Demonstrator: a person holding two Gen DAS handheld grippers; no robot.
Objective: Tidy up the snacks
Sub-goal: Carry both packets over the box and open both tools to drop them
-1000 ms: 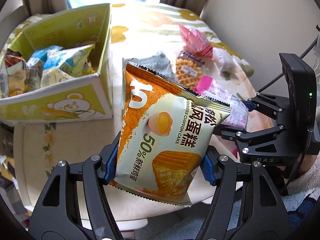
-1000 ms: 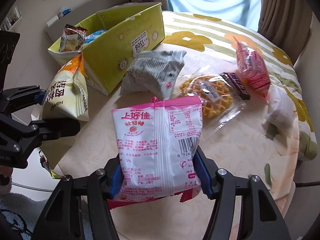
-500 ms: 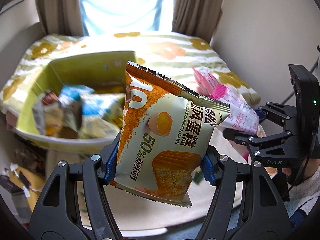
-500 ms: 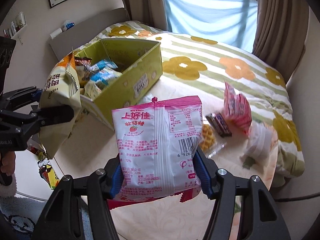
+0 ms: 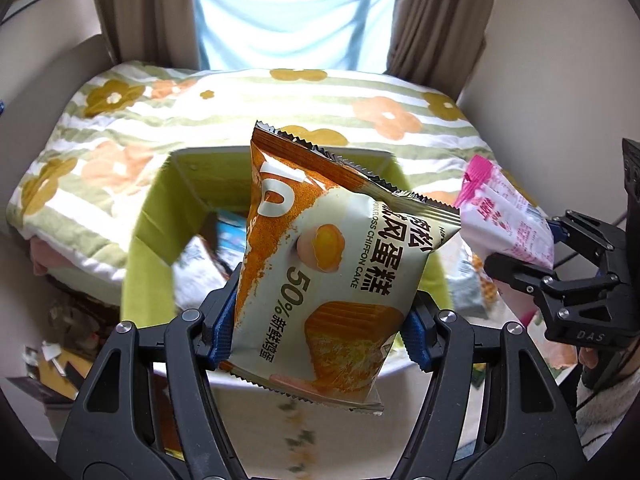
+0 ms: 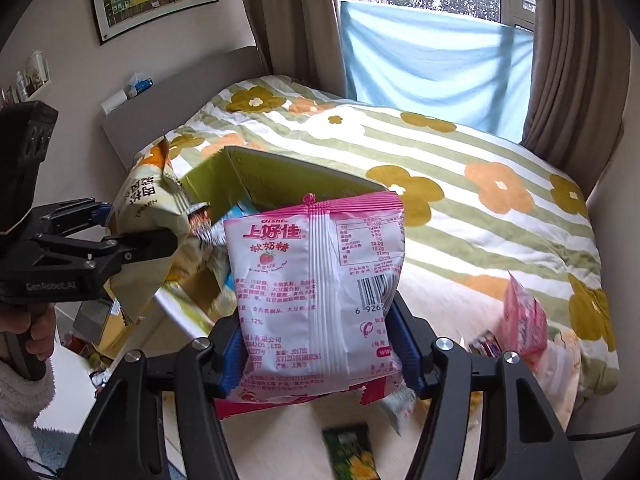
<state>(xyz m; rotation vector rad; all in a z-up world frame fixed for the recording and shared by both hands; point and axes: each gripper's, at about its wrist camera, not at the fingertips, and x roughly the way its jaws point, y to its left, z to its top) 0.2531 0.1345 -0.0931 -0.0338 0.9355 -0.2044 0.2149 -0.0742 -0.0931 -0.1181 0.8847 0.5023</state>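
My left gripper (image 5: 320,332) is shut on an orange and cream chiffon cake packet (image 5: 332,264), held upright above the open yellow-green cardboard box (image 5: 156,216). Several snack packs lie blurred inside the box. My right gripper (image 6: 320,344) is shut on a pink and white candy bag (image 6: 316,280), also upright. In the right wrist view the left gripper (image 6: 132,240) with the cake packet (image 6: 152,200) sits at the left, over the box (image 6: 224,172). In the left wrist view the right gripper (image 5: 532,256) holds the pink bag (image 5: 504,208) at the right, beside the box.
A bed with a green-striped flowered cover (image 6: 460,184) lies behind the box. More snacks stay on the table at the right, among them a pink packet (image 6: 524,320) and a dark bar (image 6: 486,346). A green packet (image 6: 352,452) lies blurred near the table's front.
Both grippers have risen and swung toward the box, each keeping its packet. The box now sits directly behind the cake packet, and the table snacks have slid low and right.
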